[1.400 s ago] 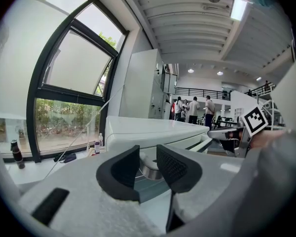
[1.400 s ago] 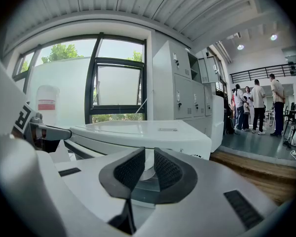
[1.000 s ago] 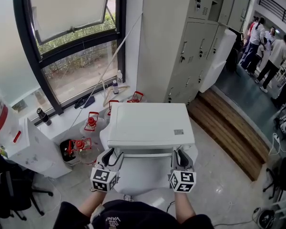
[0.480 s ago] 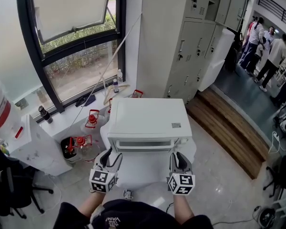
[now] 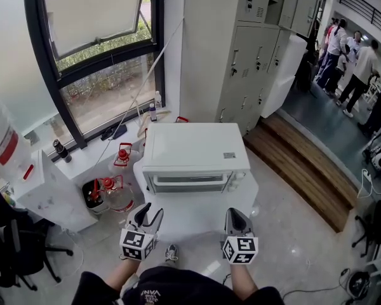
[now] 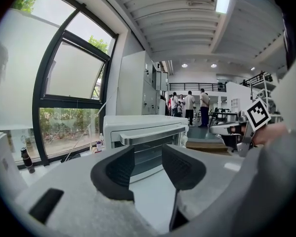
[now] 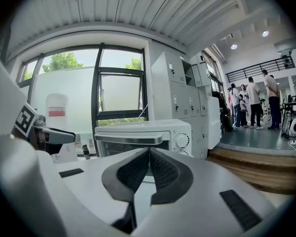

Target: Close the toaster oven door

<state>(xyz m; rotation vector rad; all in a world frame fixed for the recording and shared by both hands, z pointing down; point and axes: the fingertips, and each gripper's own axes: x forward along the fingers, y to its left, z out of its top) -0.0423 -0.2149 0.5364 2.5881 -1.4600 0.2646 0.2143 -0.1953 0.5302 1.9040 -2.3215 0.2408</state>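
Observation:
The white toaster oven (image 5: 193, 148) stands on a white table (image 5: 197, 218), with its door (image 5: 189, 183) upright against the front and the long handle across the top. Both grippers hang over the table's near edge, well short of the oven. My left gripper (image 5: 148, 213) is open and holds nothing; in the left gripper view the oven (image 6: 143, 132) shows through the gap of that gripper (image 6: 148, 164). My right gripper (image 5: 236, 216) is closing, its pads meeting at the tips with nothing between them (image 7: 149, 154); the oven (image 7: 153, 132) sits behind.
Red-capped water jugs (image 5: 117, 192) stand on the floor left of the table, under the window sill. Grey lockers (image 5: 241, 56) rise behind the oven. A wooden step (image 5: 305, 170) runs to the right. People (image 5: 349, 62) stand far back right. A white cabinet (image 5: 44, 199) is at left.
Both grippers have drawn back from the oven's front toward me. The right jaws have come together. The oven's door face now shows fully.

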